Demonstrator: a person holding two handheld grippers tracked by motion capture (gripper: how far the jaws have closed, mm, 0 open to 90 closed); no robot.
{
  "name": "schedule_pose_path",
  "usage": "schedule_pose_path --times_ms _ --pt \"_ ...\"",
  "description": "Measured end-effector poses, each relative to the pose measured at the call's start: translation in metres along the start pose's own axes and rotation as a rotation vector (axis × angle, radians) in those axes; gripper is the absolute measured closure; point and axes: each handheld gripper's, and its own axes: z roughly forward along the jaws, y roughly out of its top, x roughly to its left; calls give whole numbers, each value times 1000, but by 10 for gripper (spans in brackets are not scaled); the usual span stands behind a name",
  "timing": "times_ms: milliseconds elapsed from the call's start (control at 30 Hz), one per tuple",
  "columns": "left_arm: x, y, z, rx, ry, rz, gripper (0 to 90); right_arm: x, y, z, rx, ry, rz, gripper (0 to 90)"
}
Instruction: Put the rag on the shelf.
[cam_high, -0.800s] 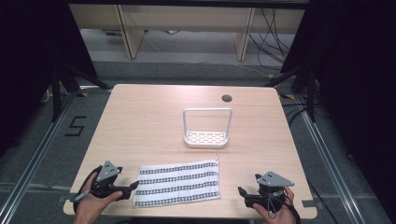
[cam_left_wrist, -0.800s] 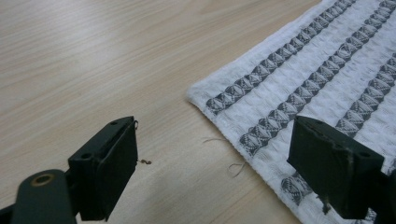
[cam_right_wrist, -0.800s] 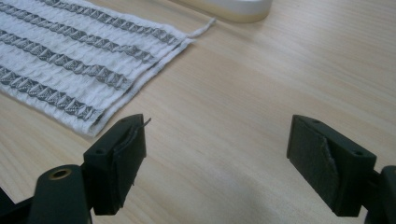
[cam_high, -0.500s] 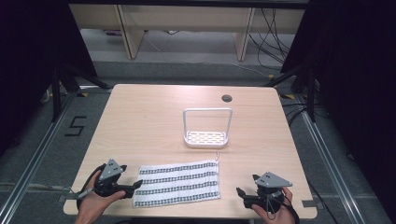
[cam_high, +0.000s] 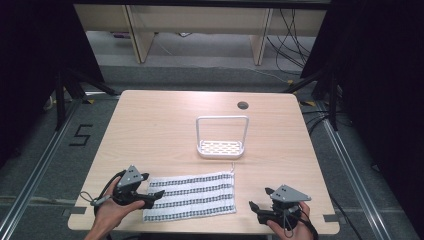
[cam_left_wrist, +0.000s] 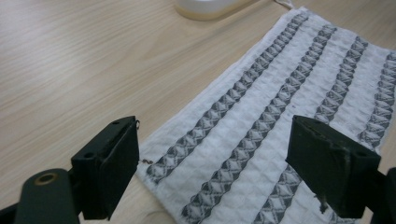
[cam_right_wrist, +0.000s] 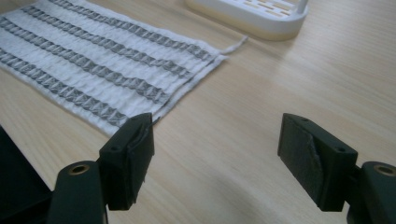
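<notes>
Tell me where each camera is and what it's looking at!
High view: above the table, looking forward and down; both hands and left tongs, right tongs at the bottom.
Left gripper view: on the left tongs, looking along open jaws straddling the towel's end.
Right gripper view: on the right tongs, jaws open over bare wood beside the towel's corner.
All three share the towel and white rack.

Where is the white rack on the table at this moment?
In the high view the rack stands right of the table's centre, just beyond the far right corner of the towel and nearer than the round hole.
</notes>
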Motion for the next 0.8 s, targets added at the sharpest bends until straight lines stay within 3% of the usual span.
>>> schedule_pose_path --times_ms 233,400,500,800 --pt "-8 24 17 -1 -38 38 166 14 5 5 -11 30 -59 310" --pt "-13 35 27 20 -64 62 172 19 7 6 -10 41 -71 323" --pt "-18 45 40 42 -88 91 183 25 7 10 7 47 -85 331" --pt "-27 66 70 64 -124 126 202 36 9 19 36 71 -126 349"
